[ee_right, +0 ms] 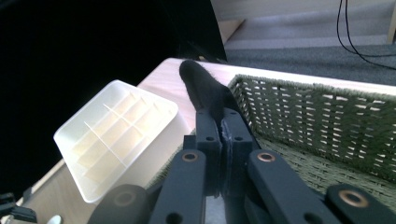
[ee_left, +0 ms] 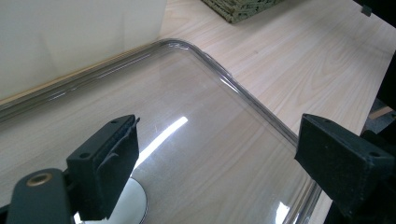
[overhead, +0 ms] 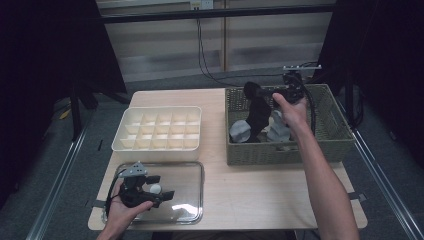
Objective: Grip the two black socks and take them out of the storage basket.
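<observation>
Your right gripper (overhead: pixel 272 95) lifts a black sock (overhead: pixel 257 112) above the woven basket (overhead: pixel 332 142).
Clamped, the sock hangs limp, dark and fuzzy; your left gripper (overhead: pixel 162 186) stands open.

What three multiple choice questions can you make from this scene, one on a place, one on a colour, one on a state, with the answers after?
1. Where does the clear lid lie?
A. in the basket
B. on the table, in front of the divided box
C. on top of the divided box

2. What colour is the sock held by the right gripper?
A. black
B. white
C. red

3. How do the left gripper's fingers stand?
A. shut on the lid
B. shut on a sock
C. open, with nothing between them

Answers:
1 B, the high view shows the lid flat on the wooden table, on the near side of the cream divided box.
2 A, the sock hanging over the woven basket is black.
3 C, the left gripper view shows a wide gap above the lid.
</observation>
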A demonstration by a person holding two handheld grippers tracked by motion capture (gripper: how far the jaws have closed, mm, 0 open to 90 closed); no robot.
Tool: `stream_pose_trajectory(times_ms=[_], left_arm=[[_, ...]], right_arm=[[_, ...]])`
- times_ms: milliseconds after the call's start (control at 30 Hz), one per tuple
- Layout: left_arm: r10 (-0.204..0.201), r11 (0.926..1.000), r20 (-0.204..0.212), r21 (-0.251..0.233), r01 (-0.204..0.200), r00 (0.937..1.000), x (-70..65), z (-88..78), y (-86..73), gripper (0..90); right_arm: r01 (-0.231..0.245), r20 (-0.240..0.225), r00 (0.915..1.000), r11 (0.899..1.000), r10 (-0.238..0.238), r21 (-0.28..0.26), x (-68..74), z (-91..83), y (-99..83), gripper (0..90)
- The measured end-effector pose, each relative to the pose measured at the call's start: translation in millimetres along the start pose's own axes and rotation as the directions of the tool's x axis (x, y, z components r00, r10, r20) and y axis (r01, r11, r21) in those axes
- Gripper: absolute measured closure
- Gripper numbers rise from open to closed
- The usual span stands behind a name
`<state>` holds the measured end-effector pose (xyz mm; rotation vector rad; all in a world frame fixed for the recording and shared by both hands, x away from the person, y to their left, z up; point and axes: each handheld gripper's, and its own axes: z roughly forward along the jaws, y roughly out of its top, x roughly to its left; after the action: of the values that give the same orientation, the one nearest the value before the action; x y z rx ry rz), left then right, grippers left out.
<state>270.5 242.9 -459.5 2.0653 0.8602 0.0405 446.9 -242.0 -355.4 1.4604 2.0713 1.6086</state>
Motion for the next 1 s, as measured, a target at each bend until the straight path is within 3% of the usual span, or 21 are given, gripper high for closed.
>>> stream_pose_trajectory(times_ms=[333, 1000], left_arm=[[0.007, 0.9999, -0.001, -0.013, -0.007, 1.0000, 0.0, -1.0, 1.9, 14.1], [0.024, 0.9996, 0.012, -0.015, -0.024, 0.9996, -4.0, 0.6, 2.4, 14.0]], right_arm=[[0.021, -0.020, 0.9996, 0.999, -0.022, -0.048, 13.9, -13.9, 14.6, 87.4], [0.055, -0.044, 0.9972, 0.992, -0.060, -0.110, 35.9, -42.4, 22.8, 87.3]])
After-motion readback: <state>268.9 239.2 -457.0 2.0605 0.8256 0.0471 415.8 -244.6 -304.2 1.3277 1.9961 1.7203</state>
